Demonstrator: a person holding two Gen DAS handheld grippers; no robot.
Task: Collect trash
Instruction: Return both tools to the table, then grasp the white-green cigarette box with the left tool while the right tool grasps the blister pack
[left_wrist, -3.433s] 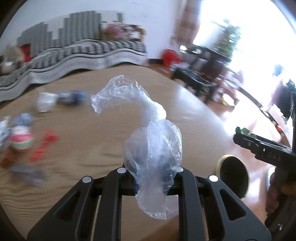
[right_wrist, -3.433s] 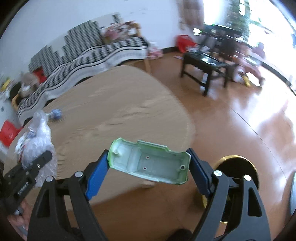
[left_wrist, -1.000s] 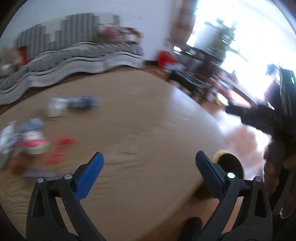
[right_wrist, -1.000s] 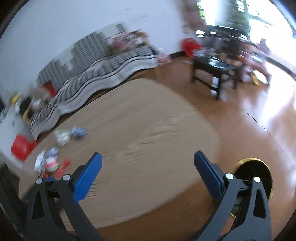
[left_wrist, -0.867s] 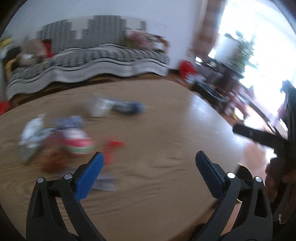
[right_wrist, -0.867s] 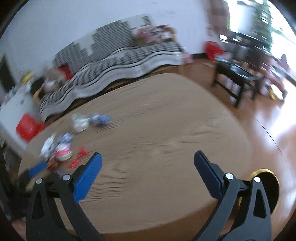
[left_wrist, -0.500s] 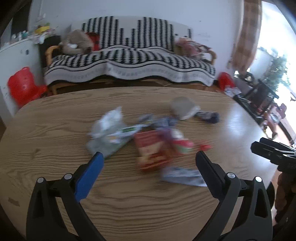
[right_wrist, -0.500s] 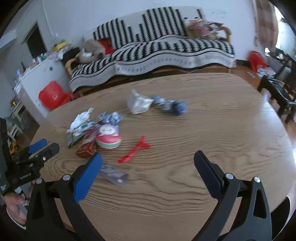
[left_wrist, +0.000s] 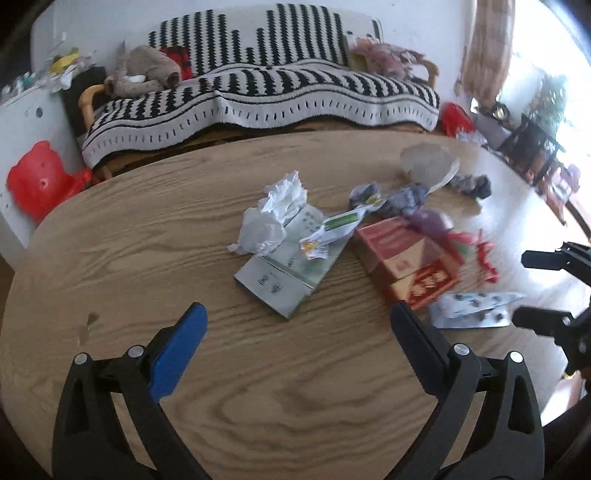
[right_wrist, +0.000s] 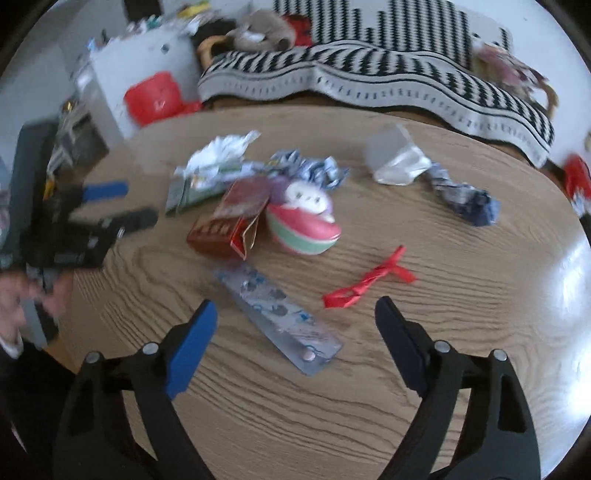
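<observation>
Trash lies piled on the wooden table (left_wrist: 129, 240): a green-white carton (left_wrist: 291, 266), crumpled white paper (left_wrist: 273, 214), a red box (left_wrist: 406, 266) and a silver blister pack (left_wrist: 476, 314). My left gripper (left_wrist: 295, 314) hangs open and empty just short of the carton. My right gripper (right_wrist: 295, 310) hovers over the blister pack (right_wrist: 277, 314), which lies flat between its closing jaws, untouched by the pads. A red ribbon (right_wrist: 369, 280) and a red-green tub (right_wrist: 303, 225) lie just beyond.
A clear plastic wrapper (right_wrist: 395, 158) and a blue crumpled wrapper (right_wrist: 461, 195) lie farther back. A striped sofa (left_wrist: 258, 92) stands behind the table, with a red plastic item (left_wrist: 40, 181) and a white cabinet (right_wrist: 140, 66) at the left. A hand (right_wrist: 22, 295) holds the left gripper (right_wrist: 138, 201).
Both grippers swung from the table's bare right end to the trash pile. The plastic bag and green tray held earlier are gone. The right jaws have narrowed slightly.
</observation>
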